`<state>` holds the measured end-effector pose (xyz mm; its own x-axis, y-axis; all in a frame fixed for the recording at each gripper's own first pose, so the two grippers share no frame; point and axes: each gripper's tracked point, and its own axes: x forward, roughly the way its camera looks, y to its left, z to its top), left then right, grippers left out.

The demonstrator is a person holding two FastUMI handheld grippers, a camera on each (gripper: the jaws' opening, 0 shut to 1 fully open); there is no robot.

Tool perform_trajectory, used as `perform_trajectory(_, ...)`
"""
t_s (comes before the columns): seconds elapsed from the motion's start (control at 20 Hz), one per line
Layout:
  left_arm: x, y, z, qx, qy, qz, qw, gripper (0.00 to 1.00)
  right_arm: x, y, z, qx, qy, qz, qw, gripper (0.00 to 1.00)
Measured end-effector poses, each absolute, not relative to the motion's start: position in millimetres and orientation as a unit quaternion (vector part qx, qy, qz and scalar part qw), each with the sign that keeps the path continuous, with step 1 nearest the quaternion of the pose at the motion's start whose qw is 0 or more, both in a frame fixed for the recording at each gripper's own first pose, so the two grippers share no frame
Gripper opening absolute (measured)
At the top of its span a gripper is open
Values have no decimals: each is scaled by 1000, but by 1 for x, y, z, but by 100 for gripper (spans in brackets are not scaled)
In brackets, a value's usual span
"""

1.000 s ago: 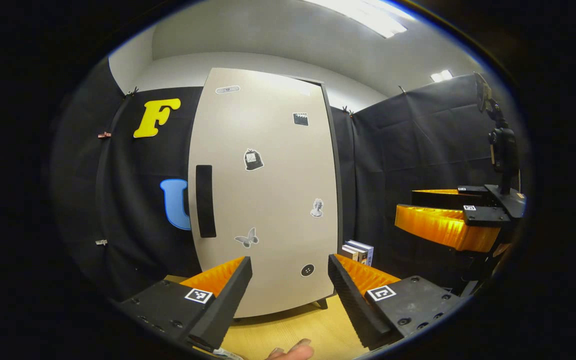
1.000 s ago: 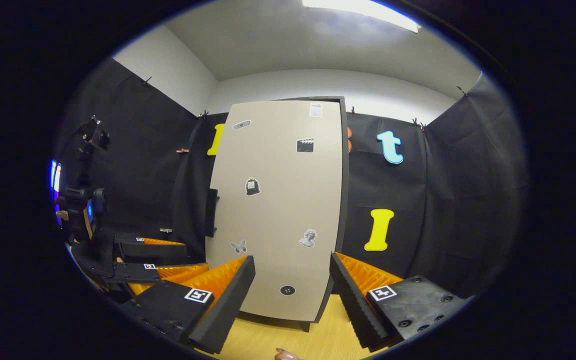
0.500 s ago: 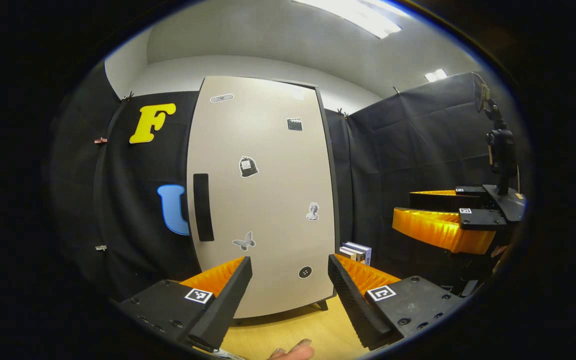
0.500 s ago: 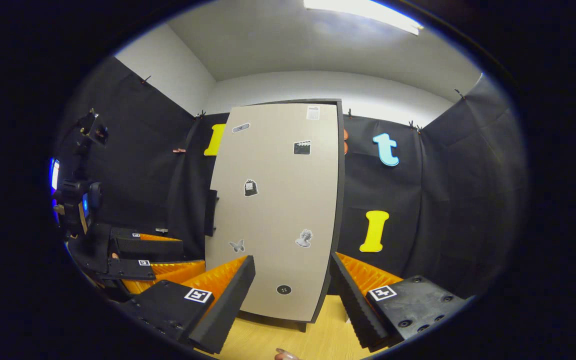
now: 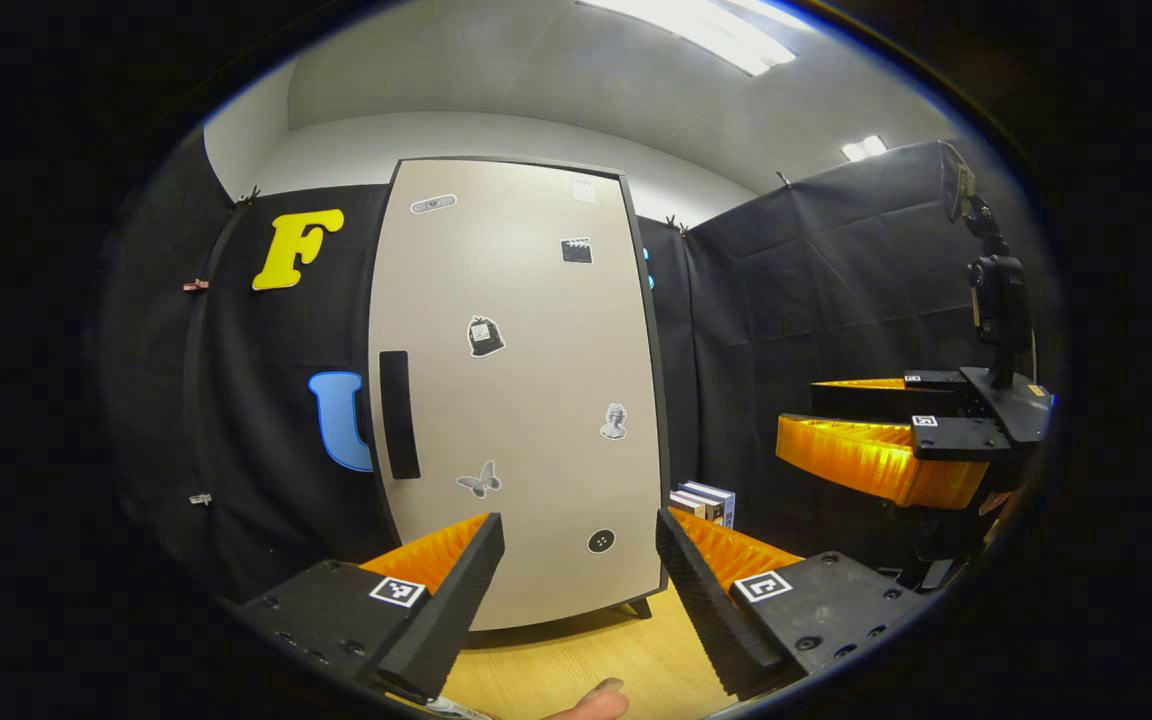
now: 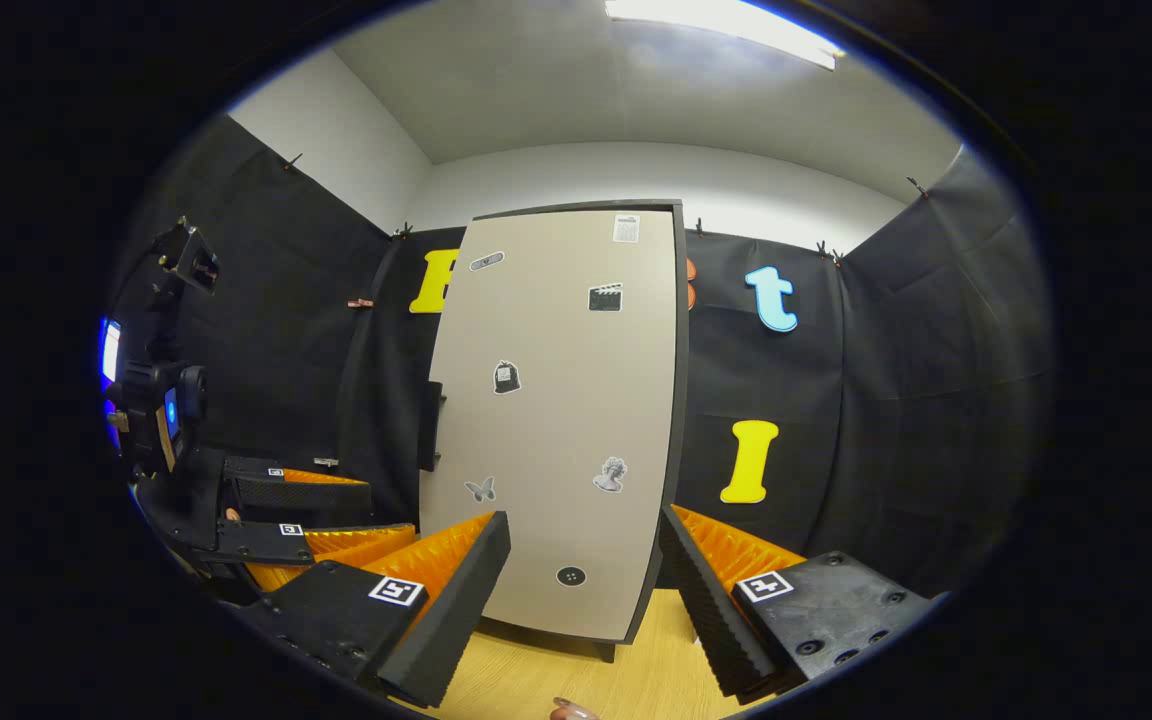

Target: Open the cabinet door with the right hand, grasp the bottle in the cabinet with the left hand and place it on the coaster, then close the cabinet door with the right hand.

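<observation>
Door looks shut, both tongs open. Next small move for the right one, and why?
Probably ease the right tongs forward and toward the dark handle on the door's left edge. The door is shut, so the bottle can't be reached, and the tongs stand open, short of the handle.

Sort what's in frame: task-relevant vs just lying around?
Job:
cabinet door, shut
door handle
right gripper, open, short of the door
left gripper, open

Lying about:
books right of the cabinet
stickers on the door
table

Bottle presumably behind the door.
</observation>
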<state>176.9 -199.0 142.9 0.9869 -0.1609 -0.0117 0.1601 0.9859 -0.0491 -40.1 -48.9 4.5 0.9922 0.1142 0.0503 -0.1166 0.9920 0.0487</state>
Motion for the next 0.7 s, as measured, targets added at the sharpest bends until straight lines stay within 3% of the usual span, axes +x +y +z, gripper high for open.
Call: perform_trajectory(0.7, 174, -204, 146, -20, 3, -80, 997, 96, -47, -45, 4, 28, -15, 72, 997, 97)
